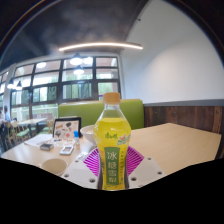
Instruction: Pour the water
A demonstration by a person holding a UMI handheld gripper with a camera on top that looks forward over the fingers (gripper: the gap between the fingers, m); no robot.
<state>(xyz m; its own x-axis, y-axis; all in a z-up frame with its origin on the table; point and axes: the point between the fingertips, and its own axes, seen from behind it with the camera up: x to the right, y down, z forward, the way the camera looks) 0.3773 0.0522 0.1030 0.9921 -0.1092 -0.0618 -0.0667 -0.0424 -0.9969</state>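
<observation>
Green-tea bottle (113,142) with yellow cap, upright, clamped between the fingers (113,172), magenta pads (94,162) pressed against both sides of its green label. Held above the pale worktop (175,140). Left of the bottle, a tablet-like screen (67,127) propped upright, small items around it too small to tell. Behind the bottle, a green bench seat (90,113); beyond that, tall windows (75,80) and a ceiling strip light (100,46).
</observation>
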